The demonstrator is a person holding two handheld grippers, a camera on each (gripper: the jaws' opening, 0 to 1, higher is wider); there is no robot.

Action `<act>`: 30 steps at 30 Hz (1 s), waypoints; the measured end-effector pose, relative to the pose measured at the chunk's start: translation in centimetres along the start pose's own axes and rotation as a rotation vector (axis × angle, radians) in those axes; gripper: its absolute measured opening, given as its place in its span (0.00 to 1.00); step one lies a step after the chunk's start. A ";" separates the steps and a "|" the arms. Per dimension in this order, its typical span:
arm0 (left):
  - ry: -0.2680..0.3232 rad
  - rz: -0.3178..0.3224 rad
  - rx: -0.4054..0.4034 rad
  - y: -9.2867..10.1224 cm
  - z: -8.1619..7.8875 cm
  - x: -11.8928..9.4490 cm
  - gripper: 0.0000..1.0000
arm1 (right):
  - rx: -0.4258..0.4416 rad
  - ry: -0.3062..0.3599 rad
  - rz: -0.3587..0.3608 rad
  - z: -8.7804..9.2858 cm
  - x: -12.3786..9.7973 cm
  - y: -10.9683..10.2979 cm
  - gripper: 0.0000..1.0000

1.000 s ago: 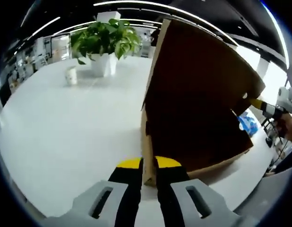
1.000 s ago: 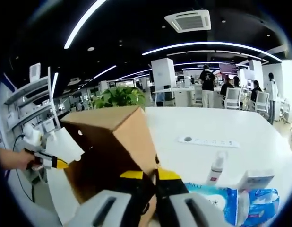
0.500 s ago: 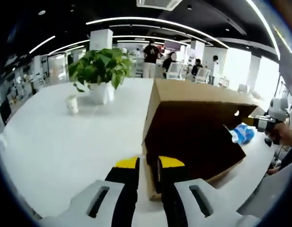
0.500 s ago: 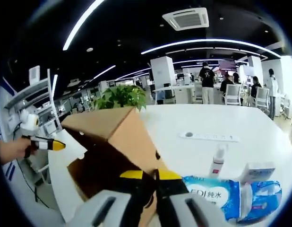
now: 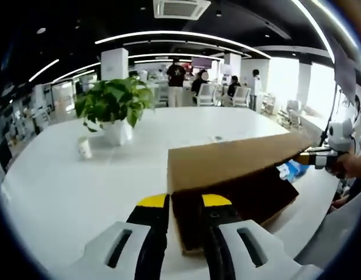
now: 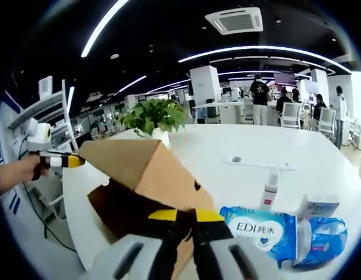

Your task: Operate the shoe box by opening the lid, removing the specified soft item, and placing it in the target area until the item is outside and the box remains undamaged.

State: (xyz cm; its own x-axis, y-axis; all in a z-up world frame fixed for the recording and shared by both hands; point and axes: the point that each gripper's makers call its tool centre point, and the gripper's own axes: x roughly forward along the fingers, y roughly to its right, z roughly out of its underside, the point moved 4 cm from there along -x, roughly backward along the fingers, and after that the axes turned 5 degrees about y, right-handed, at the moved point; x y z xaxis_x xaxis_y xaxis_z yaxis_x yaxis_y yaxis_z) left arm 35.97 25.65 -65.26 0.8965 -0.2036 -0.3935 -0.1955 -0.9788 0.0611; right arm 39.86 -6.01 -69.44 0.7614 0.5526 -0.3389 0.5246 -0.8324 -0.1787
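Your left tool [image 5: 182, 204] is closed on a corner of the shoe box [image 5: 227, 181], pinning it to the white desk [image 5: 81, 186]. Your right tool [image 6: 186, 219] grips the opposite corner, jaws nearly together, probably to steady it. The lid [image 6: 139, 169] hangs half raised over the opening, so the soft item inside is hidden. Blue tissue packs [image 6: 268, 227] lie just beside the box.

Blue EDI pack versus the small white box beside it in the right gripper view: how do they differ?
The blue EDI pack is a soft, crinkled wrapper lying flat on the white table; the small white box is rigid and square-edged. The pack is larger and nearer the cardboard box. Both sit outside it.
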 end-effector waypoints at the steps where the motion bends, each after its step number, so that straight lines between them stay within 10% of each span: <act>1: 0.003 0.003 0.004 0.0 0.0 0.0 0.19 | 0.000 -0.006 -0.004 0.2 -0.1 -0.1 0.05; 30: -0.055 0.093 0.057 1.0 4.2 -1.9 0.26 | -0.091 -0.048 -0.126 3.2 -1.7 -2.3 0.18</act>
State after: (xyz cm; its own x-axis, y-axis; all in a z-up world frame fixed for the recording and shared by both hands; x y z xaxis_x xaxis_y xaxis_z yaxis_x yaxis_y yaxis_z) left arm 32.47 25.18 -68.28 0.8508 -0.2900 -0.4383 -0.3002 -0.9527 0.0476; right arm 36.15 -5.18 -71.41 0.6692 0.6482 -0.3634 0.6489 -0.7480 -0.1393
